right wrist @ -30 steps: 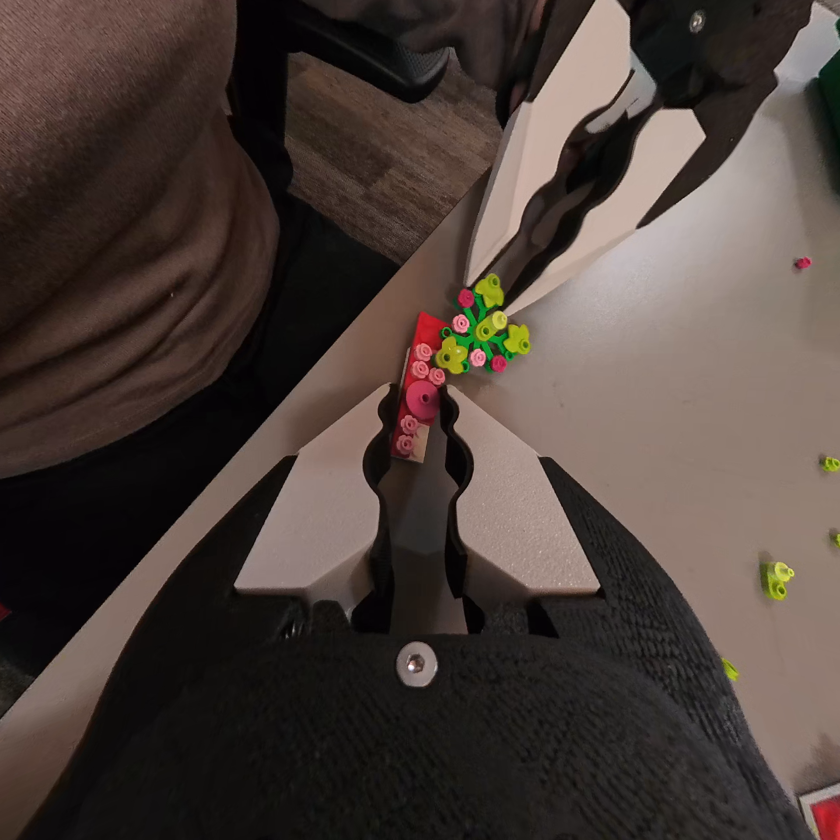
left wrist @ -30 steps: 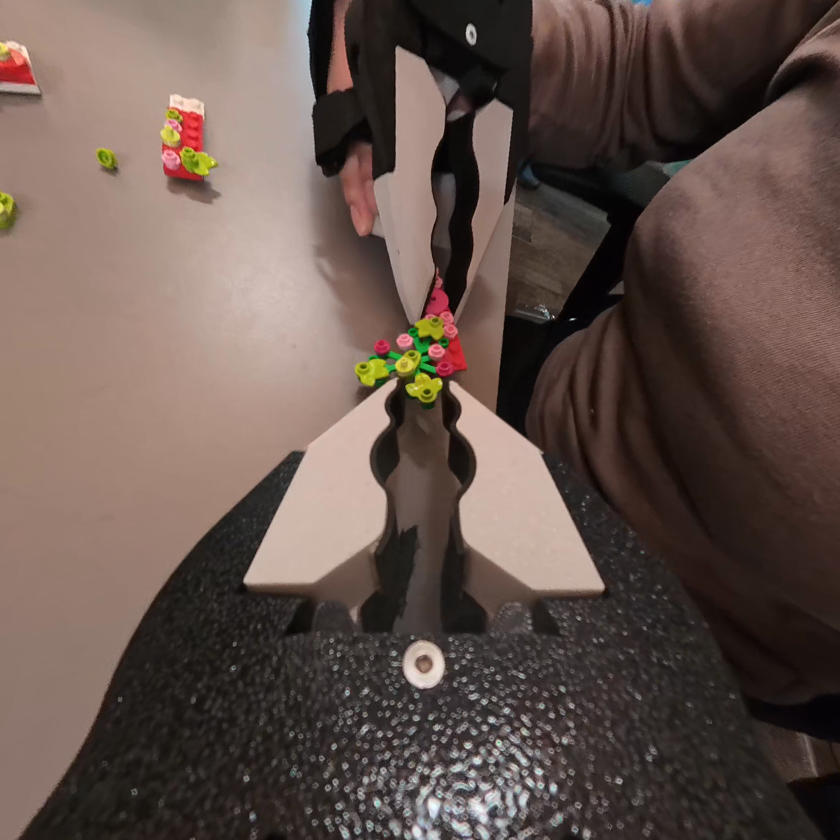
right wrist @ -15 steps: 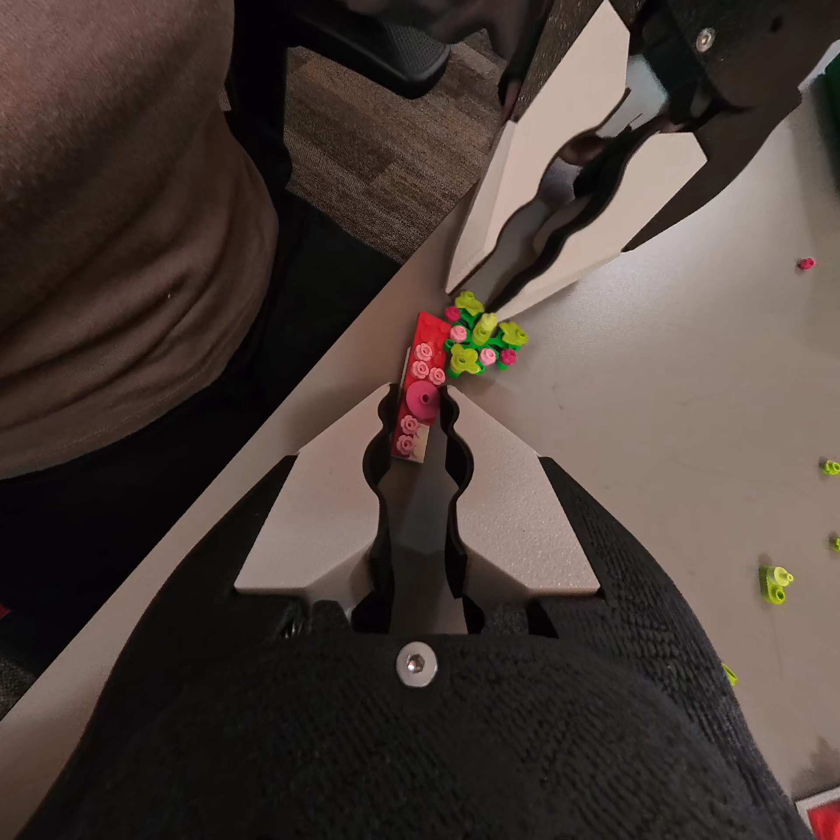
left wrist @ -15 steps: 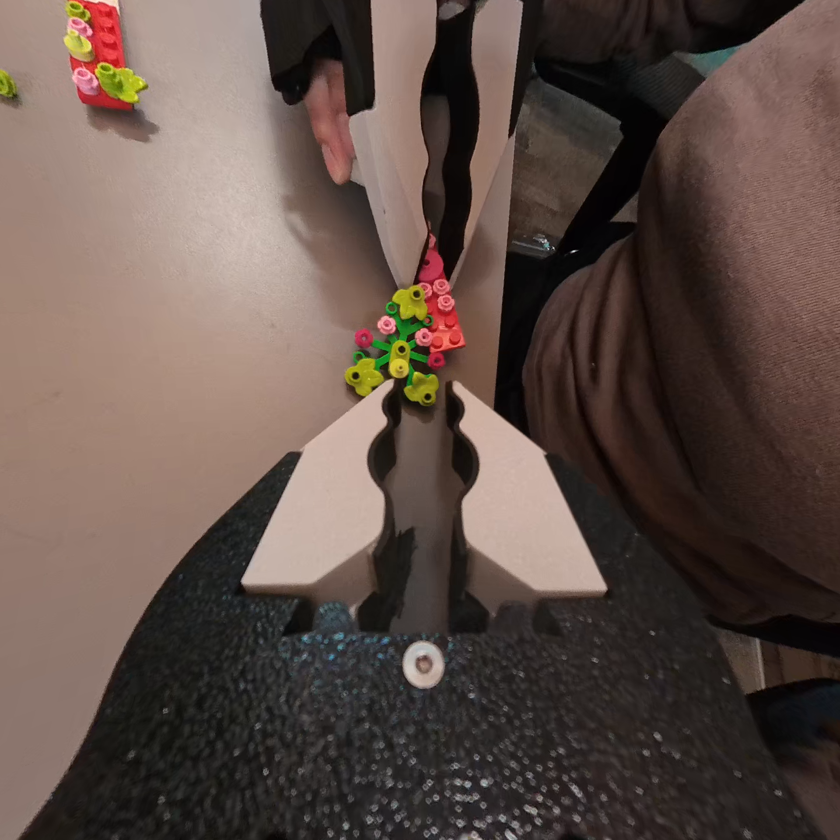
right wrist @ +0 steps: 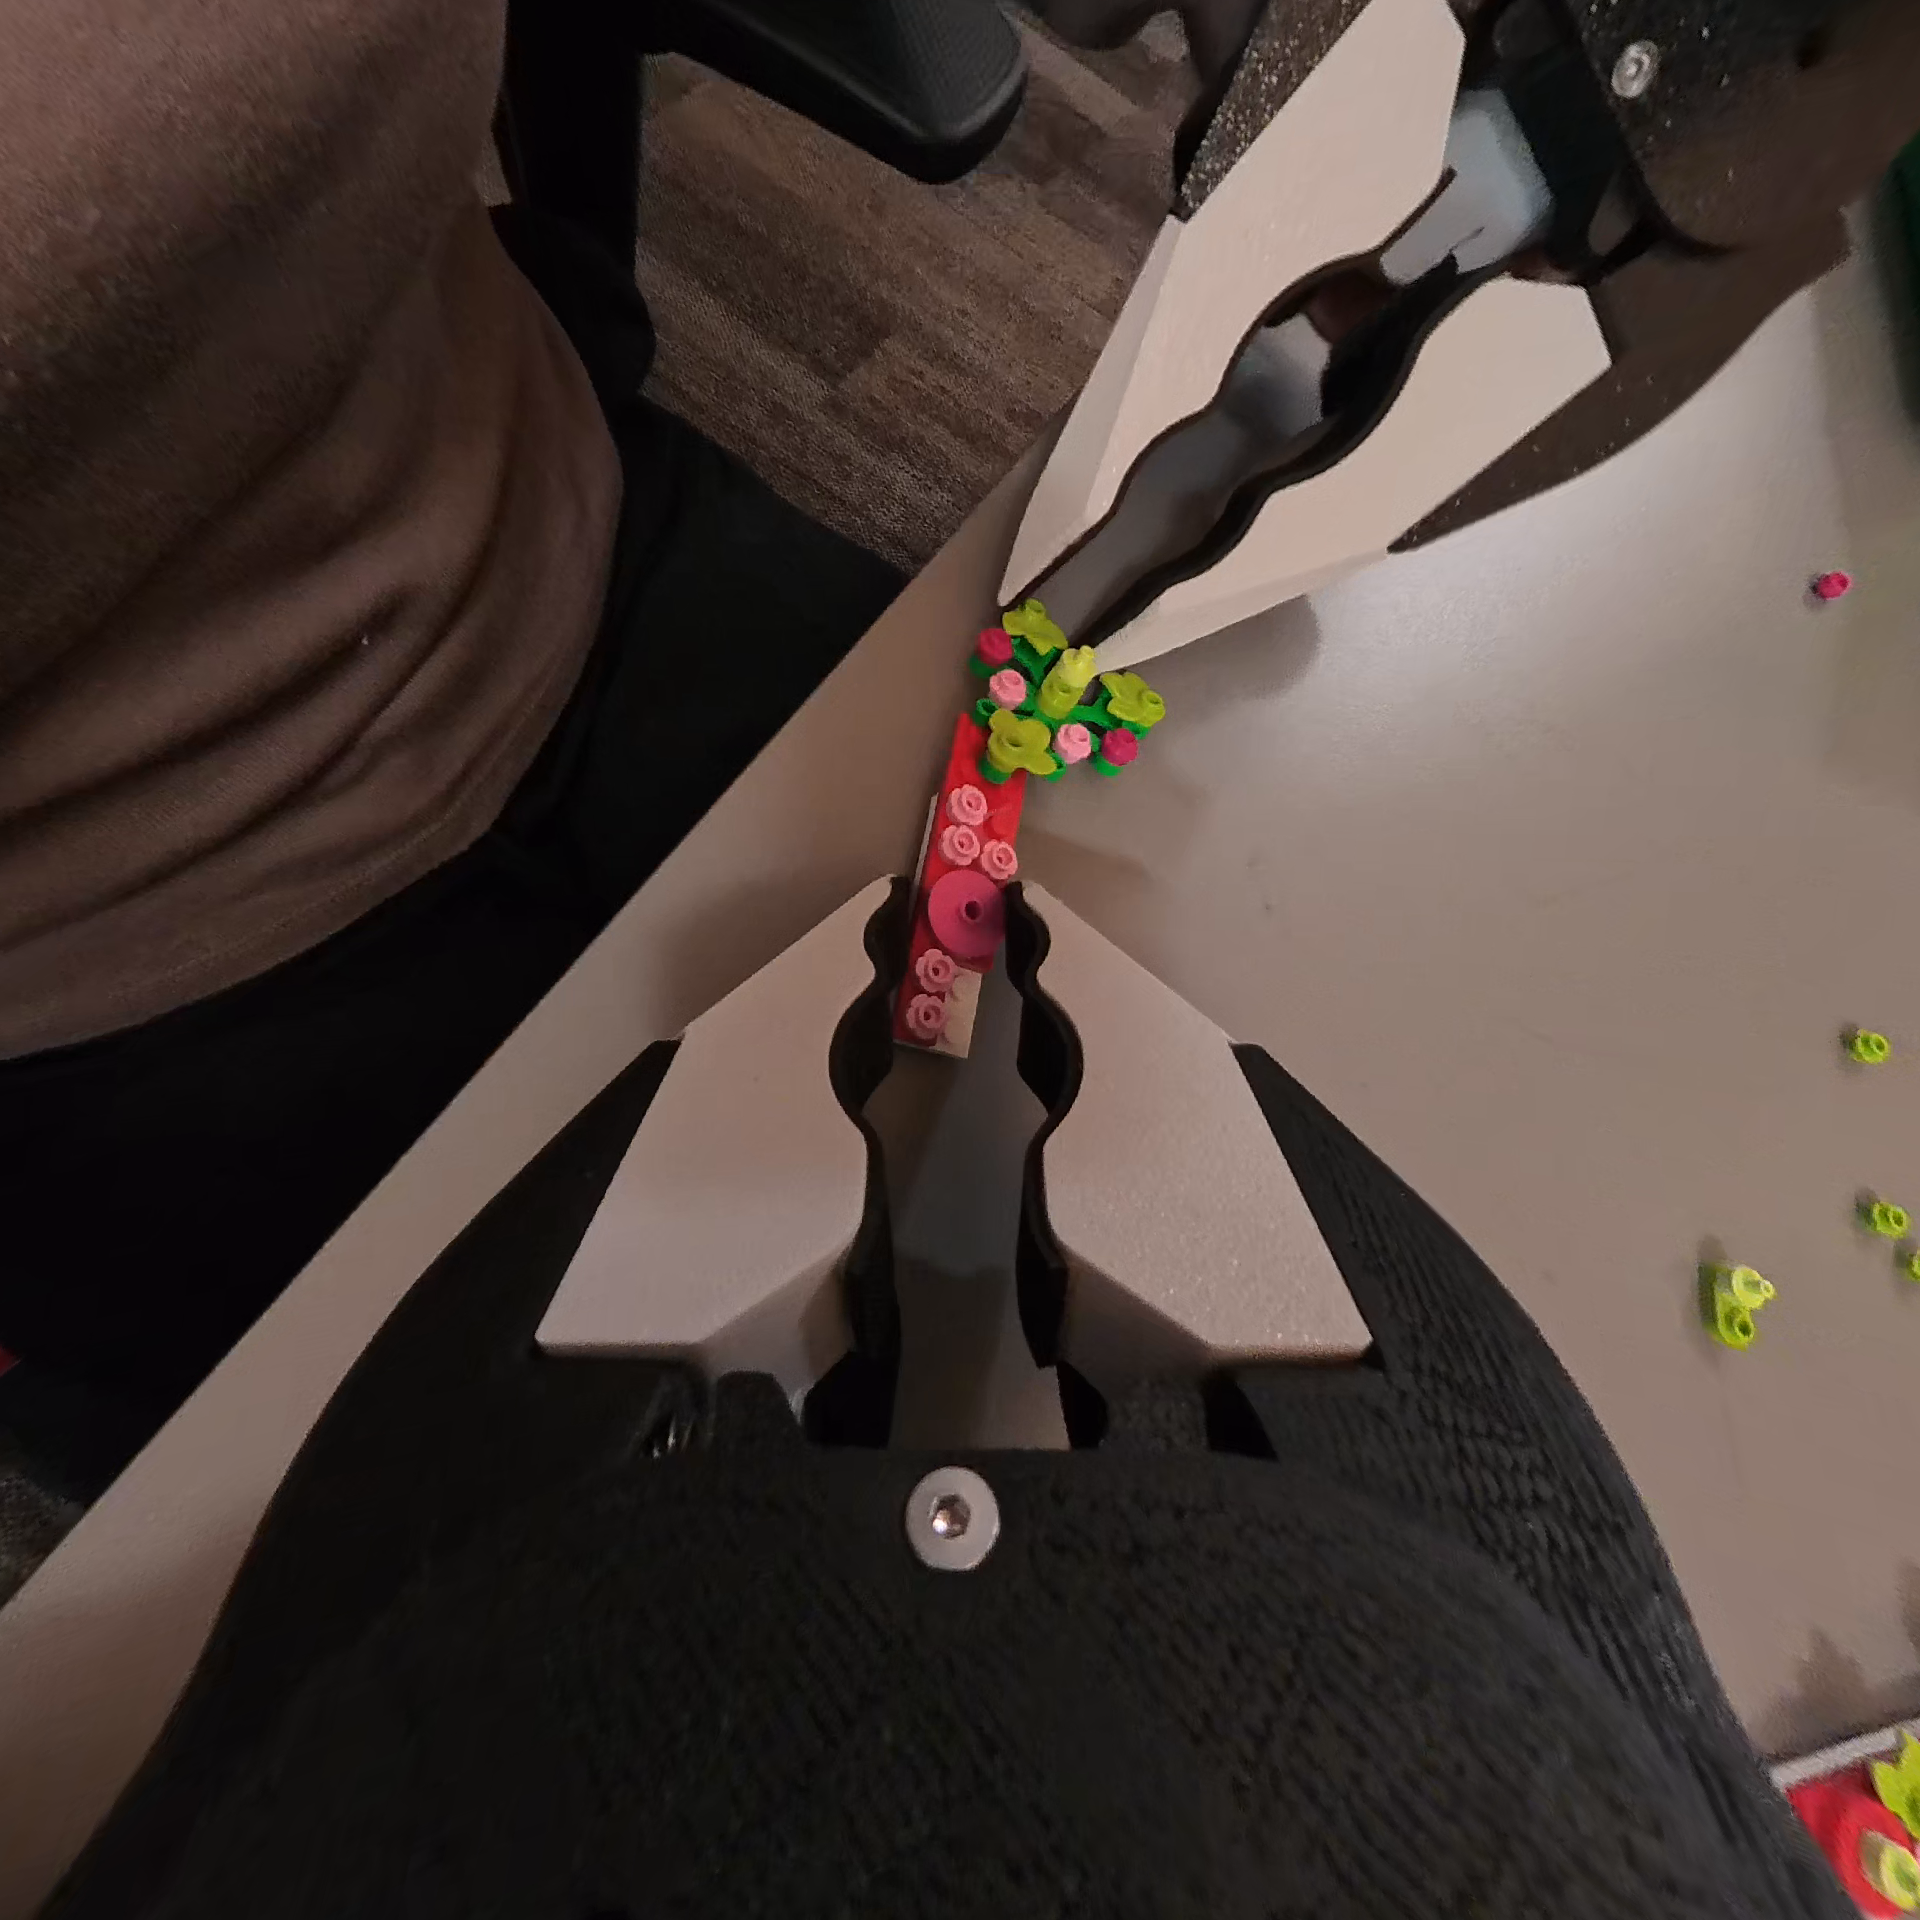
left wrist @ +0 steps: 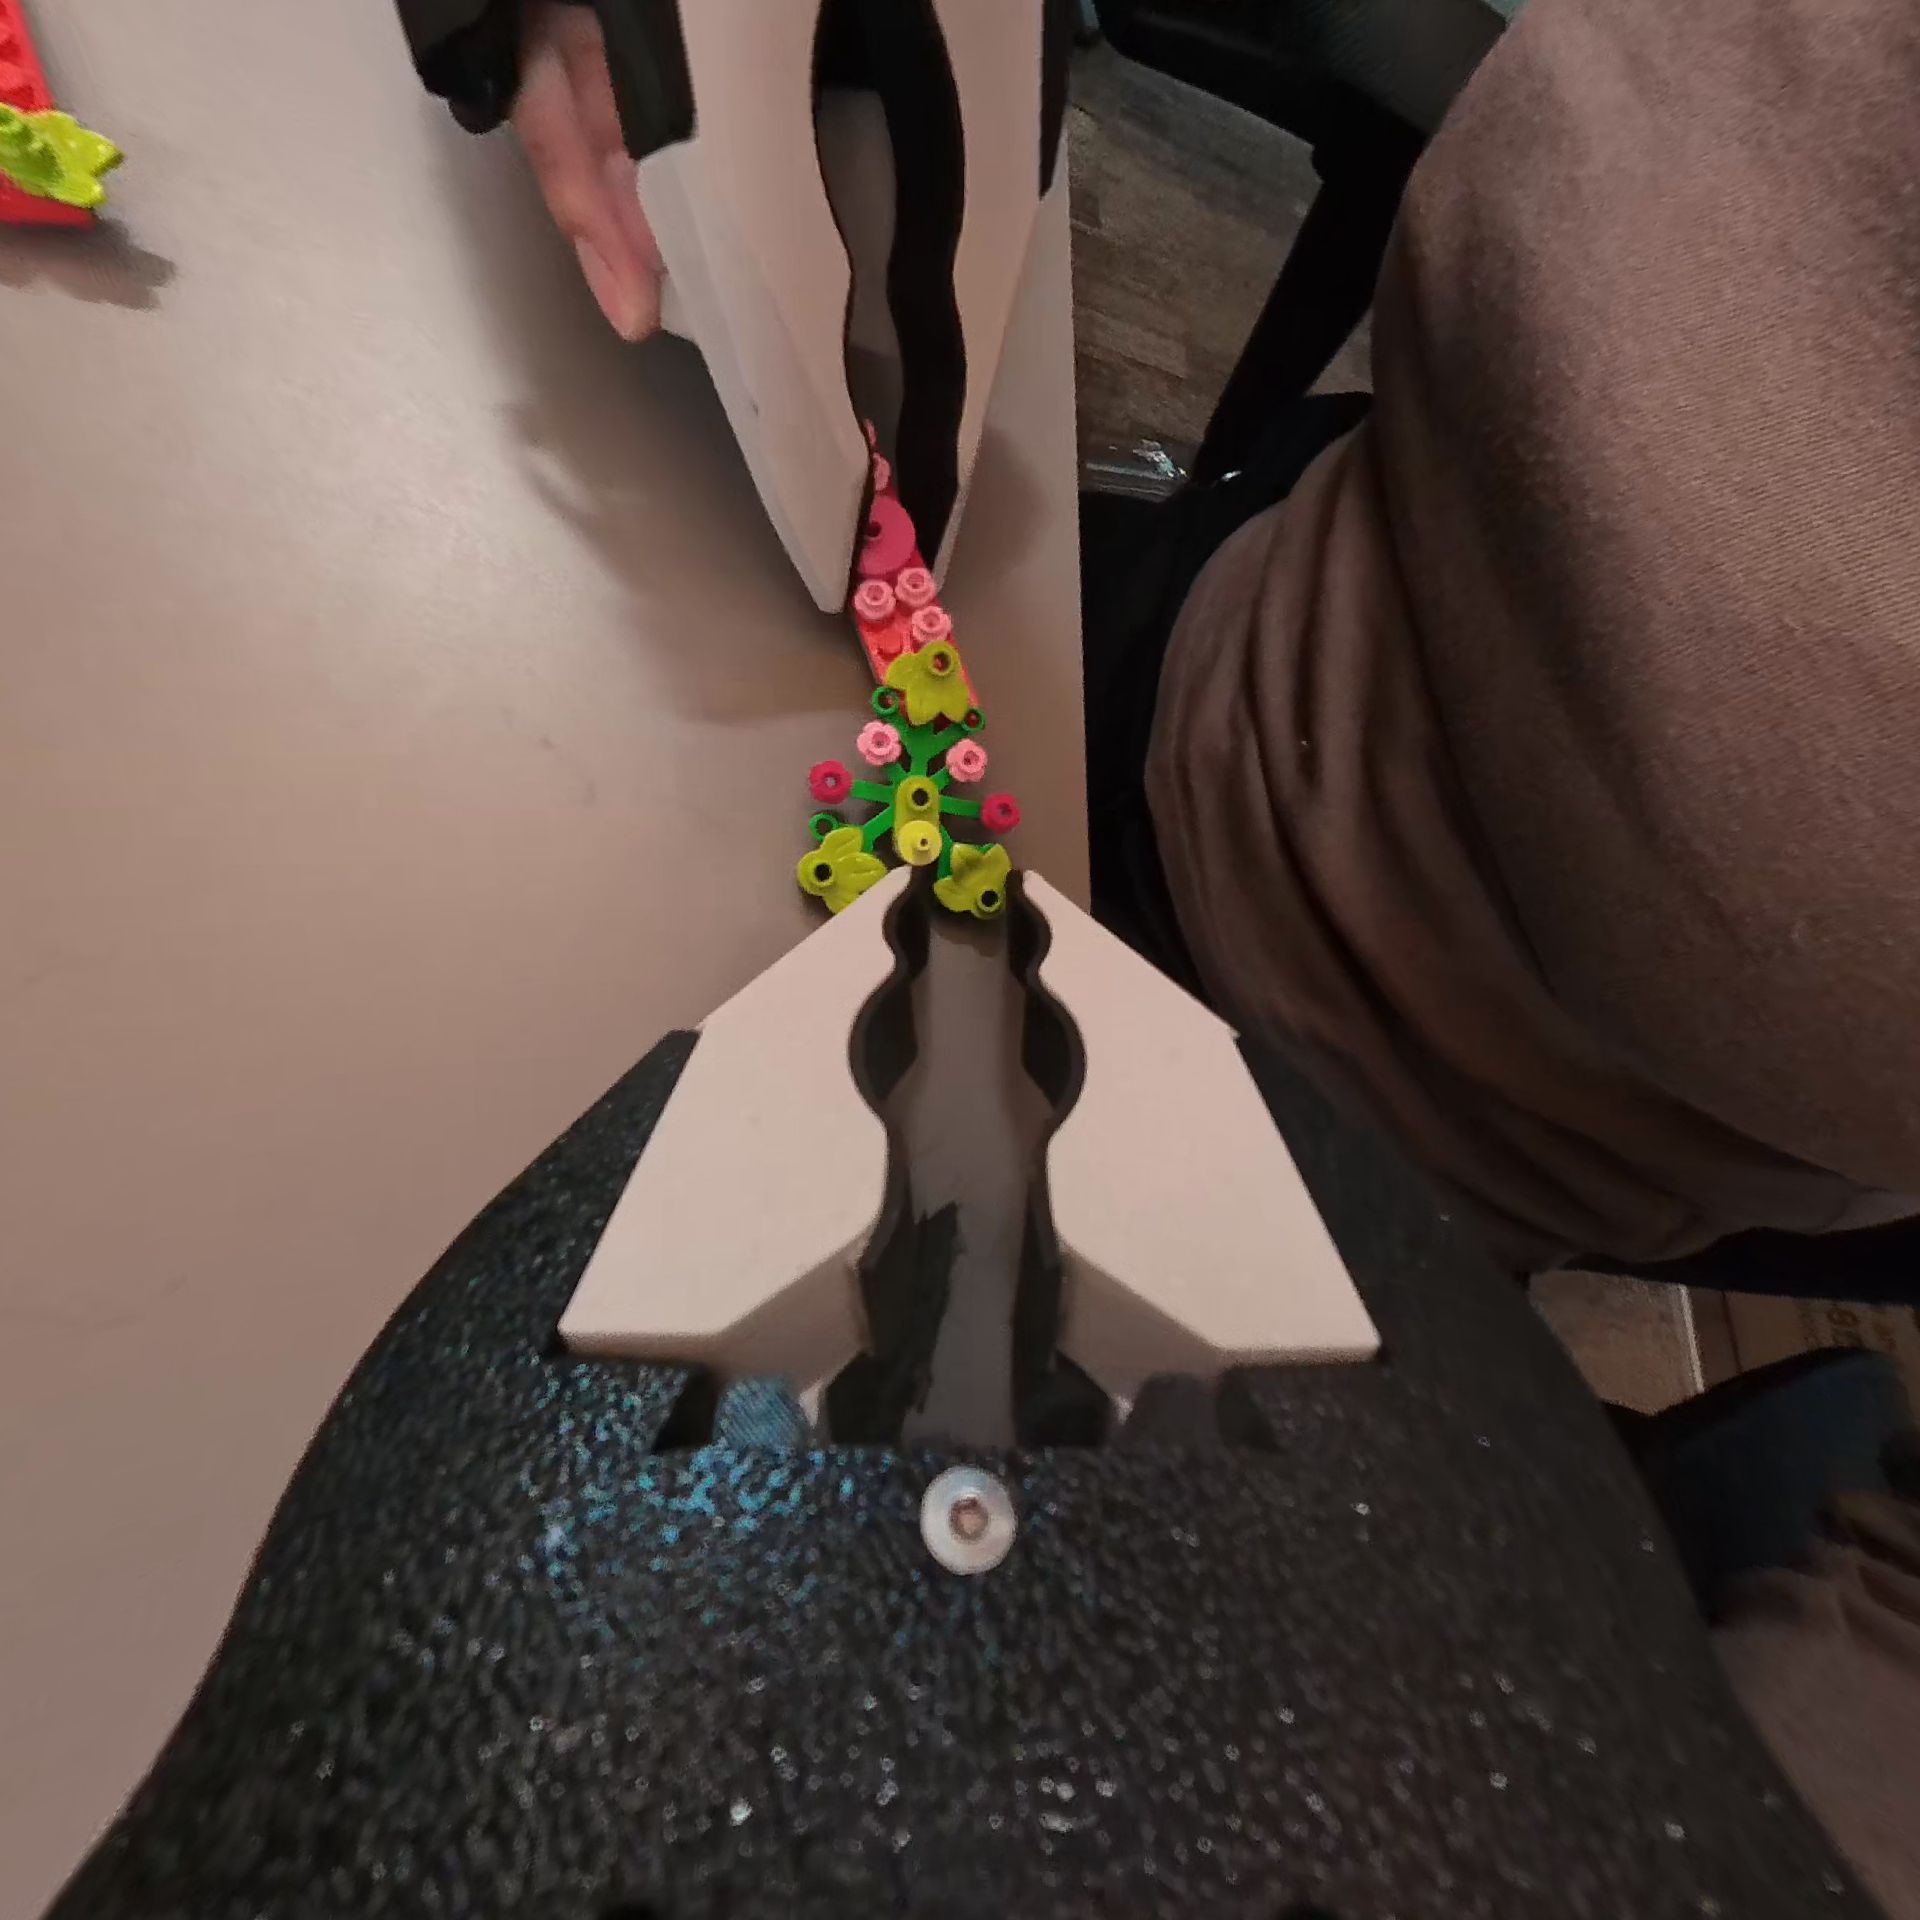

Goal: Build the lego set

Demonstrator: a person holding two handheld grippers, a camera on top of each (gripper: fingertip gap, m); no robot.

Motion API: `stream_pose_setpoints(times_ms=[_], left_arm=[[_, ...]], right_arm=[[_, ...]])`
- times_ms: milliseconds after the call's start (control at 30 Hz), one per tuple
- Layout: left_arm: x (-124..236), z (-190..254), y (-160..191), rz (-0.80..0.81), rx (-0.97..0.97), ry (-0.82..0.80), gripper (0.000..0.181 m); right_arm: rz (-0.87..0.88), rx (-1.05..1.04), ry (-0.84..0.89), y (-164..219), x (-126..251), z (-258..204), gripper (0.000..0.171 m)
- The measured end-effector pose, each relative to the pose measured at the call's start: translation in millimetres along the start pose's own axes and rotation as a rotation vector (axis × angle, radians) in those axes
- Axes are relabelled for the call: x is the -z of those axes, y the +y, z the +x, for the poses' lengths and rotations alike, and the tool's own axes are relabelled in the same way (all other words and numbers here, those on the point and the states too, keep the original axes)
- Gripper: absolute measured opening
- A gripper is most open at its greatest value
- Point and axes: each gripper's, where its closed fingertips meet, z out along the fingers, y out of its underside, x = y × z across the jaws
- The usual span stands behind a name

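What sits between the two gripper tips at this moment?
In both wrist views, the red plate with pink flowers, held by the right gripper, and the green leafy stem piece at the left gripper fill the gap.

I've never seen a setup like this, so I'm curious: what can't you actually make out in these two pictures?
- Left wrist view: whether the left gripper grips the green flower sprig; its fingers cover the contact.
- Left wrist view: the second red plate, cut off by the edge.
- Right wrist view: the red plate underside, hidden by the right gripper.
- Right wrist view: loose lime pieces, too small to identify.
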Motion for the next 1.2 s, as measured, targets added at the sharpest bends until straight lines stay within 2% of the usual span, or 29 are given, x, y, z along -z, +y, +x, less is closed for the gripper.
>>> stream_pose_setpoints(times_ms=[33,233,367,900,1200], left_arm=[[-0.6,1.5,0.2,-0.011,-0.005,0.018,0.013],[-5.4,18.2,3.6,-0.114,-0.048,0.142,0.013],[-4.4,20.3,5.4,-0.150,-0.062,0.166,0.013],[10.8,20.3,-13.2,0.011,-0.086,0.230,0.012],[8.9,-3.8,-7.8,0.021,-0.091,0.122,0.013]], right_arm=[[0.002,0.005,-0.006,-1.0,-0.7,-1.2,0.017],[0.026,0.026,-0.069,-9.5,-7.7,-10.5,0.017],[0.031,0.045,-0.096,-12.7,-9.8,-15.6,0.017],[0.039,0.039,-0.100,-12.9,-9.7,-16.3,0.017],[0.026,0.042,-0.069,-8.9,-6.6,-10.8,0.017]])
